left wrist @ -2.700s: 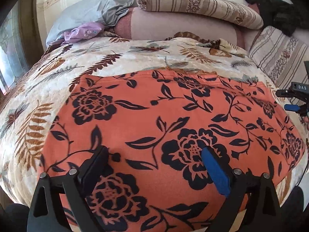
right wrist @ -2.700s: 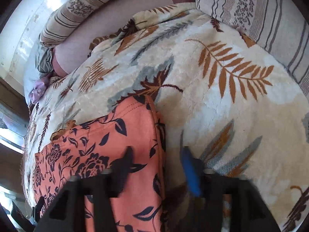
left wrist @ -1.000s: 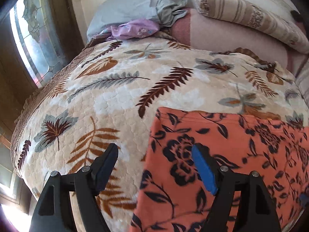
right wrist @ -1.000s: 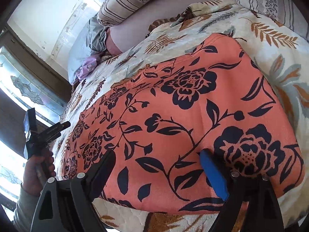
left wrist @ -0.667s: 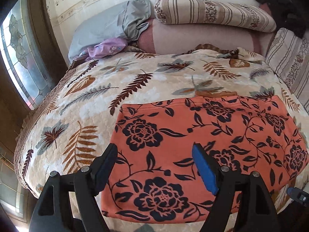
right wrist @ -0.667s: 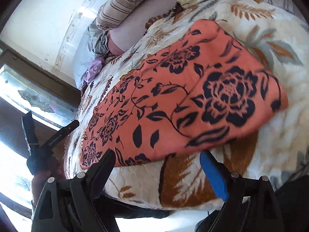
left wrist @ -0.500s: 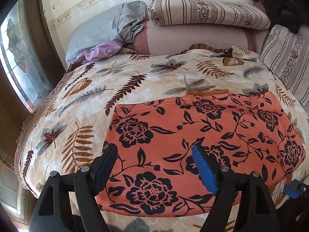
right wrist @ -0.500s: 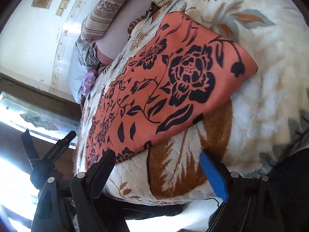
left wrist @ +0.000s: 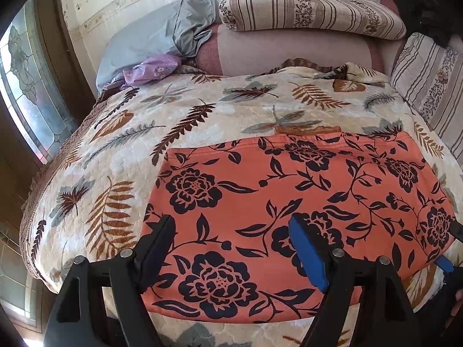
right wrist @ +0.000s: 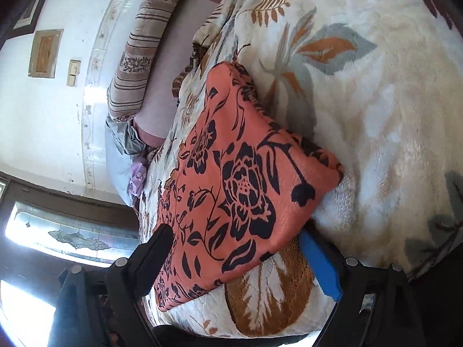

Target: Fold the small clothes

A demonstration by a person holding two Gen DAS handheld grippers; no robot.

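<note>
The orange flowered cloth (left wrist: 303,202) lies flat, folded to a rectangle, on the leaf-print blanket (left wrist: 121,150) near the bed's front edge. The left gripper (left wrist: 231,248) hangs over its near edge with jaws wide, nothing pinched; they have just been opening a touch further. The right gripper (right wrist: 237,254) is rolled sideways at the cloth's right end, jaws wide too, straddling the corner, pads off the fabric. Striped pillows (left wrist: 312,14) sit at the headboard
</note>
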